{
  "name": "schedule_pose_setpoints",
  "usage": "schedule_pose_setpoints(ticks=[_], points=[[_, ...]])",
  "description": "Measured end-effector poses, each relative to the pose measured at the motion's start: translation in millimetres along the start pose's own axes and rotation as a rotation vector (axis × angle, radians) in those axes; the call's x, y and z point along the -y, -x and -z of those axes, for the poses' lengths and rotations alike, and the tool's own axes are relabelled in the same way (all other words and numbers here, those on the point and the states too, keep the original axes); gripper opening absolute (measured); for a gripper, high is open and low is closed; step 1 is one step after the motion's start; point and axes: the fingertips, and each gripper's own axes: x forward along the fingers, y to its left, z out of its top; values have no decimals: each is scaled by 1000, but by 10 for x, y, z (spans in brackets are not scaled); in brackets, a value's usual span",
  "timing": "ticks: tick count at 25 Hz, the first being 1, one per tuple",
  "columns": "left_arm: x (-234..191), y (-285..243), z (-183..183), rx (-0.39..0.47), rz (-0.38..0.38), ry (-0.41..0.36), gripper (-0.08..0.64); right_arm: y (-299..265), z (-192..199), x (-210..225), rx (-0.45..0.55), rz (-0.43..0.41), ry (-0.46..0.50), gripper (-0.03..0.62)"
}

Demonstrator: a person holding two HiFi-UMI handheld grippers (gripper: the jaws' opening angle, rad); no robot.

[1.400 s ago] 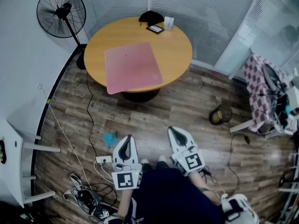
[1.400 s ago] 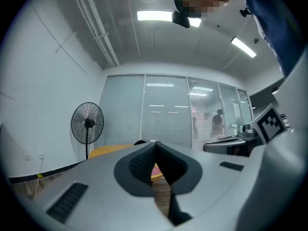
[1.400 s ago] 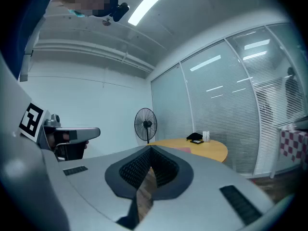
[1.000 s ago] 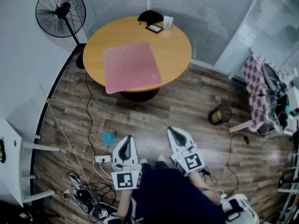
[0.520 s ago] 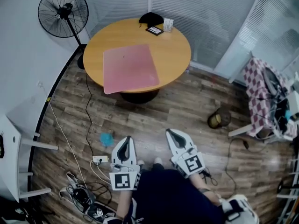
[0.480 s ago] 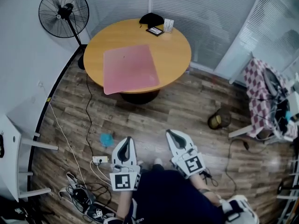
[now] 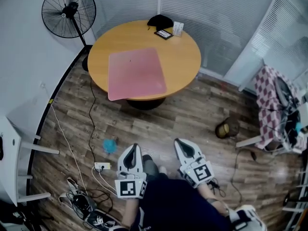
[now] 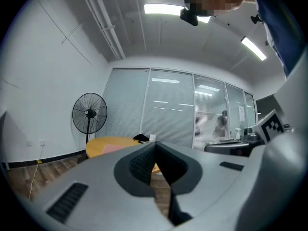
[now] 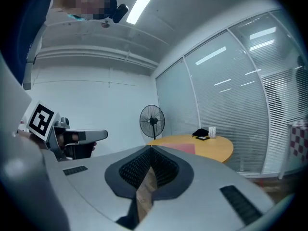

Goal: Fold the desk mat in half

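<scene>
Pink desk mat (image 7: pixel 136 73) is lying unfolded on the tabletop (image 7: pixel 185 57), as I'm holding my left hand-held gripper (image 7: pixel 131 150) and right hand-held gripper (image 7: pixel 183 145) clenched, empty, well short of it.

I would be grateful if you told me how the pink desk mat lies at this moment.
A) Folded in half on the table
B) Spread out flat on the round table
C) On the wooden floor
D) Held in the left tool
B: the desk mat lies as one open, unfolded sheet on the round table.
</scene>
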Motion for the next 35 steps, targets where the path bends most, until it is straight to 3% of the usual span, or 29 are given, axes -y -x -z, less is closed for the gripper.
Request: schedule_pose_setpoints(ticks=[7, 15, 23, 35], points=[[-461, -471, -179, 13, 17, 28, 2, -596, -177, 128, 26, 16, -42, 2], [-980, -995, -423, 25, 65, 4, 2, -1288, -333, 205, 30, 65, -11, 2], [-1204, -1181, -385, 2, 82, -13, 2, -1548, -365, 272, 35, 104, -25, 2], [-1412, -1572, -442, -4, 29, 23, 2, -1919, -425, 639, 39, 92, -21, 2]])
